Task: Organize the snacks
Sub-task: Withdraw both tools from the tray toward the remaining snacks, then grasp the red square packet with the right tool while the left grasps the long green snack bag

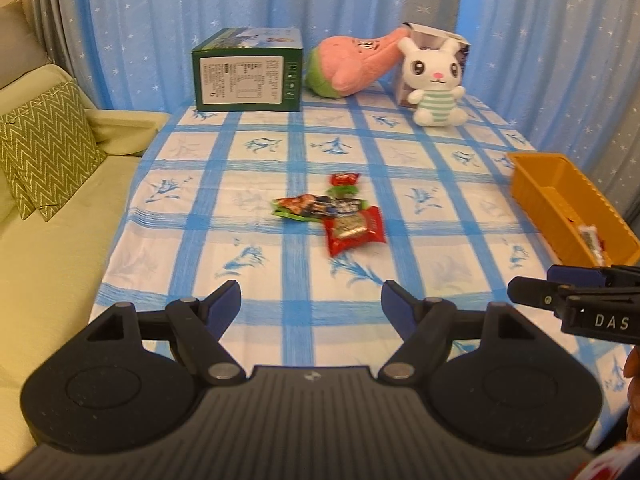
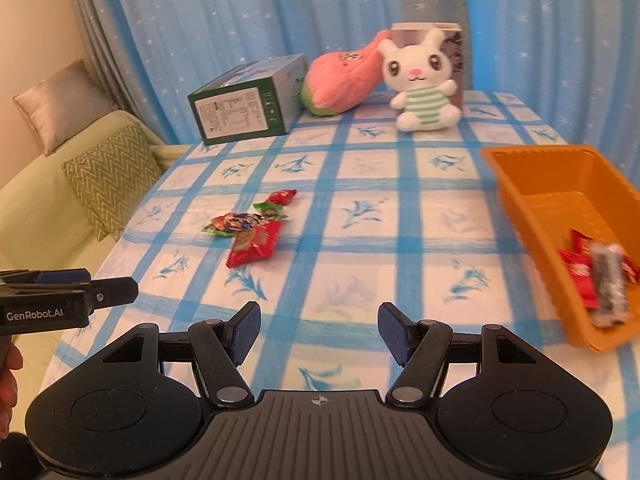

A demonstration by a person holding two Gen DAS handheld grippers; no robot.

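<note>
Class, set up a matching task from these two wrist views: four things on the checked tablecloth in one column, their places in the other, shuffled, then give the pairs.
Things:
1. green box
2. white bunny plush
3. orange bin
4. big red snack packet

Places:
A. mid-table, in the loose snack pile
B. far left corner
C. right edge, holding wrapped snacks
D. far end, in front of a small carton

Pairs: 1-B, 2-D, 3-C, 4-A
</note>
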